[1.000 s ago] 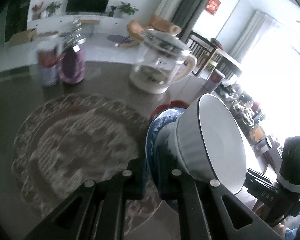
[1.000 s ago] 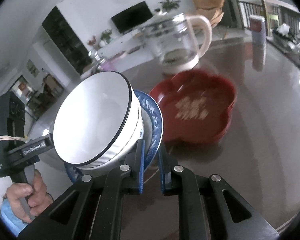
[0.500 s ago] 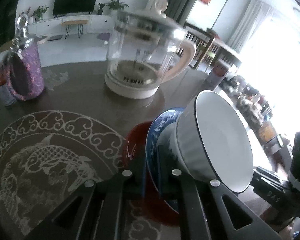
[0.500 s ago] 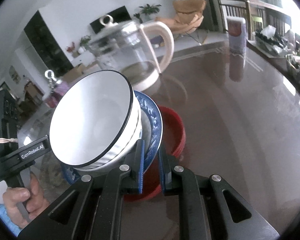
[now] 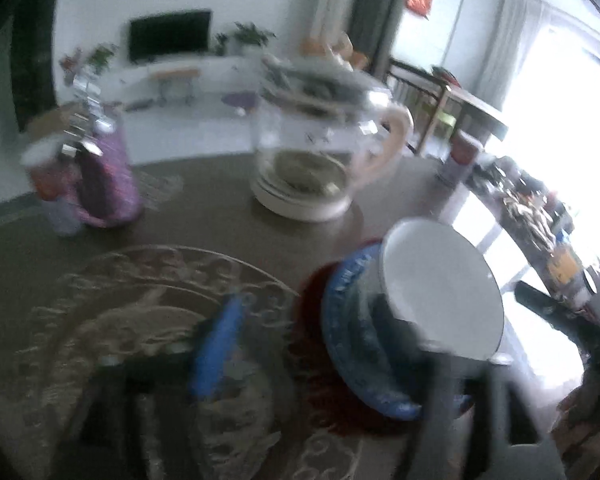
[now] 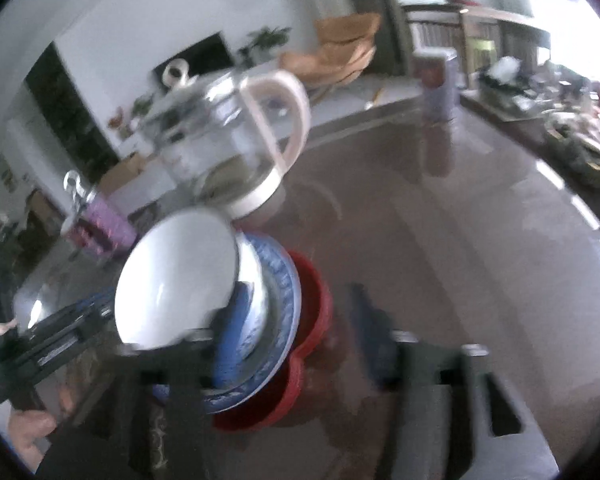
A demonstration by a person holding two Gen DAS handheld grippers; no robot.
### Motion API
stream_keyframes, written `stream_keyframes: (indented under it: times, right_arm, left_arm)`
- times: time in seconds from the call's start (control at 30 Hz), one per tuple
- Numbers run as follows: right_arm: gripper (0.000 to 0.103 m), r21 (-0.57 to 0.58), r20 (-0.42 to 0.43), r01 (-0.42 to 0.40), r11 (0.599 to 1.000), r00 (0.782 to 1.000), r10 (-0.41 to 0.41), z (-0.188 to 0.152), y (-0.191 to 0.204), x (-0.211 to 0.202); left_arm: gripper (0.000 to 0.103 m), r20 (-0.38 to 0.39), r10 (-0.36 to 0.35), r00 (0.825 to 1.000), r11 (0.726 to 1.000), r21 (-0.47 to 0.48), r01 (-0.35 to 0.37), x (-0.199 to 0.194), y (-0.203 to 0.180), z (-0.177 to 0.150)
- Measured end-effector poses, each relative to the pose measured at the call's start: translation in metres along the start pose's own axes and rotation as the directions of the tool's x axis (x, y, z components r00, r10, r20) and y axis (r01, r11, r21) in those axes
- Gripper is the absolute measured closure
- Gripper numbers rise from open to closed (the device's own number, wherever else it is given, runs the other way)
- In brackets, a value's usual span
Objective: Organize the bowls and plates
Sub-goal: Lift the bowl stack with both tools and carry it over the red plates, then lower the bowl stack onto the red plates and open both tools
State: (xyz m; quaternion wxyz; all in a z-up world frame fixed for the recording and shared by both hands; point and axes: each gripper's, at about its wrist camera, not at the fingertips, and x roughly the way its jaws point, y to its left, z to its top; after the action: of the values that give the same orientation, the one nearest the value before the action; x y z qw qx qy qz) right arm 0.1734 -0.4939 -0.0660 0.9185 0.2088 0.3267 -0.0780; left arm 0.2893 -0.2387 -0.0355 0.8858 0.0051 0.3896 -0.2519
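A white bowl (image 5: 440,284) sits in a blue patterned plate (image 5: 348,340), and the plate rests on a red plate (image 5: 312,364) on the dark table. The same stack shows in the right wrist view: bowl (image 6: 176,280), blue plate (image 6: 276,320), red plate (image 6: 312,336). My left gripper (image 5: 324,356) is open, with one blue pad left of the stack and the other finger by the bowl. My right gripper (image 6: 296,344) is open, with its fingers spread on either side of the plate rims. Both views are blurred.
A glass kettle (image 5: 320,160) with a cream handle stands behind the stack. A purple mug (image 5: 104,176) and a can (image 5: 48,184) are at the far left. Another can (image 6: 436,84) stands at the far right. A fish-pattern inlay (image 5: 140,320) covers the table's middle.
Both grippers, shut on the blue plate's rim before, have opened. The blue plate with the bowl now rests on the red plate instead of being carried above it.
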Motion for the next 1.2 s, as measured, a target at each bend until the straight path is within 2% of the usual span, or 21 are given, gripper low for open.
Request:
stream_keyframes:
  times: [0.07, 0.17, 0.3, 0.4, 0.57, 0.7, 0.77, 0.9, 1.1, 1.2]
  right_arm:
    - [0.03, -0.002, 0.014, 0.012, 1.0, 1.0, -0.012, -0.003, -0.002, -0.015]
    - [0.027, -0.006, -0.017, 0.059, 0.998, 0.998, -0.059, -0.025, -0.005, -0.032]
    - [0.027, -0.035, -0.106, 0.126, 0.991, 0.986, -0.129, -0.09, -0.001, -0.037]
    - [0.027, -0.086, -0.11, 0.171, 0.981, 0.977, -0.18, -0.135, 0.009, -0.041]
    - [0.027, -0.162, -0.125, 0.212, 0.964, 0.964, -0.233, -0.174, 0.029, -0.038]
    - [0.024, -0.215, -0.132, 0.234, 0.948, 0.955, -0.266, -0.182, 0.041, -0.029]
    - [0.02, -0.214, -0.138, 0.244, 0.946, 0.951, -0.277, -0.182, 0.046, -0.026]
    - [0.012, -0.192, -0.149, 0.28, 0.941, 0.939, -0.31, -0.179, 0.05, -0.017]
    - [0.008, -0.155, -0.16, 0.322, 0.934, 0.925, -0.346, -0.173, 0.054, -0.01]
    - [0.008, -0.163, -0.17, 0.313, 0.935, 0.925, -0.34, -0.169, 0.055, -0.005]
  left_arm:
    - [0.013, 0.022, 0.036, 0.999, 0.999, 0.02, -0.037, -0.023, 0.006, -0.011]
    - [0.008, -0.018, 0.076, 0.997, 0.996, 0.056, -0.075, -0.039, 0.013, -0.04]
    - [0.008, -0.091, 0.142, 0.986, 0.986, 0.106, -0.132, -0.044, 0.018, -0.097]
    - [0.008, -0.14, 0.166, 0.976, 0.983, 0.102, -0.152, -0.043, 0.024, -0.133]
    - [0.008, -0.164, 0.21, 0.964, 0.977, 0.072, -0.2, -0.034, 0.035, -0.162]
    - [0.006, -0.168, 0.208, 0.964, 0.978, 0.016, -0.208, -0.032, 0.047, -0.161]
    - [0.0, -0.177, 0.215, 0.96, 0.976, 0.025, -0.214, -0.027, 0.049, -0.16]
    - [0.0, -0.176, 0.216, 0.96, 0.976, 0.027, -0.215, -0.025, 0.048, -0.16]
    - [0.0, -0.174, 0.219, 0.96, 0.976, 0.03, -0.217, -0.025, 0.049, -0.16]
    - [0.0, -0.174, 0.219, 0.96, 0.976, 0.03, -0.217, -0.025, 0.048, -0.16]
